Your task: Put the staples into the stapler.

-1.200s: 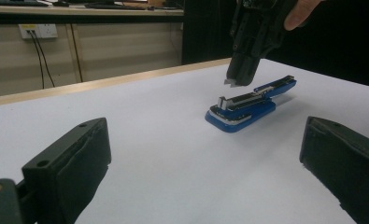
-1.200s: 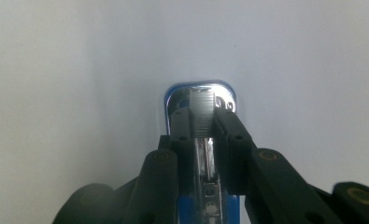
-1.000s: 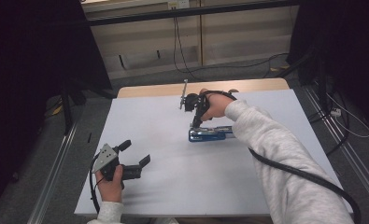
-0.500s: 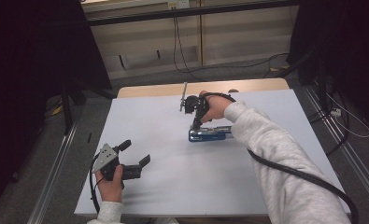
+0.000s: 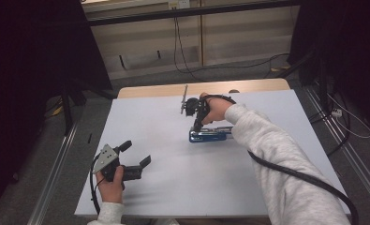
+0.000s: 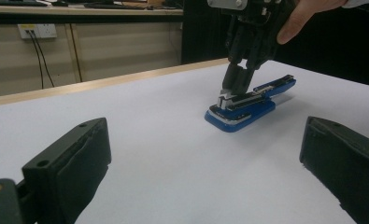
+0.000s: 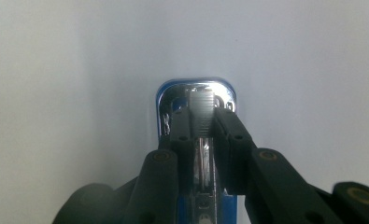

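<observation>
- While the high view puts the blue, chrome-topped stapler point(image 5: 210, 135) flat on the white table top point(image 5: 173, 187), a little right of centre and toward the far edge, the right gripper view shows what that angle hides: the two black jaws of the right gripper point(image 7: 202, 122) pressed against either side of the stapler's metal front end, pinching it from above.
- From the left gripper view, the stapler point(image 6: 247, 105) lies well ahead, the right gripper point(image 6: 233, 86) coming down steeply onto its near end, a thumb point(image 6: 296, 21) on the gripper's body.
- The left gripper point(image 5: 135, 160) sits near the table's near-left corner, well apart from the stapler, its jaws spread wide with bare table between them.
- The person's grey-sleeved right forearm point(image 5: 276, 164) crosses the table's right half and covers the stapler's right end in the high view.
- Beyond the table: a pale wooden wall panel point(image 5: 229, 33) with black cables point(image 5: 177, 42) hanging down.
</observation>
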Motion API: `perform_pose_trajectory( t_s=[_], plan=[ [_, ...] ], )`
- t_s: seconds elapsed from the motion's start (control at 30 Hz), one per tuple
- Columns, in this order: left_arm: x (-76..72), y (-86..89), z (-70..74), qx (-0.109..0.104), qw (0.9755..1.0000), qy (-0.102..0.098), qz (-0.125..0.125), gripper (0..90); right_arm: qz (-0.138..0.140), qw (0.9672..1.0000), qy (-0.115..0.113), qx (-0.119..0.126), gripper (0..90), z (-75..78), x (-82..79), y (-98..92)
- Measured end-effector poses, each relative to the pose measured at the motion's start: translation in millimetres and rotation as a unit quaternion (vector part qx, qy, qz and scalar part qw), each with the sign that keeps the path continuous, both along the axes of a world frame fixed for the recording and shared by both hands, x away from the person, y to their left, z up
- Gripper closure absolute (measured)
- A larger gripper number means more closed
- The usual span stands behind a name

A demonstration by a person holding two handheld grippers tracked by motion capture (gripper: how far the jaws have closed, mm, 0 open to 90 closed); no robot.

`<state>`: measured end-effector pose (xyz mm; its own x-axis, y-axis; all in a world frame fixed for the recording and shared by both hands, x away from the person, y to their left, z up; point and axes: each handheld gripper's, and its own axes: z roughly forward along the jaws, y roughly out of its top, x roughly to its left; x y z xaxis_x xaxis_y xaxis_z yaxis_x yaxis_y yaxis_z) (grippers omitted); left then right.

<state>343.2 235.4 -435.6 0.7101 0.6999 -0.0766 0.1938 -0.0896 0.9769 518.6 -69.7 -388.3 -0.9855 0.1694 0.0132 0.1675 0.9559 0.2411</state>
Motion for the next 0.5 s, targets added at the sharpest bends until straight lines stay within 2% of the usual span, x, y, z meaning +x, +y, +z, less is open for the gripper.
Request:
perform_pose_trajectory(
  t_s=[0.5],
  plan=[
    [0.0,-0.1,0.0,0.000,1.0000,0.000,0.000,2.0,0.008,0.9999,-0.003,-0.008,79.0,-2.5,-0.3,0.0]
  ],
)
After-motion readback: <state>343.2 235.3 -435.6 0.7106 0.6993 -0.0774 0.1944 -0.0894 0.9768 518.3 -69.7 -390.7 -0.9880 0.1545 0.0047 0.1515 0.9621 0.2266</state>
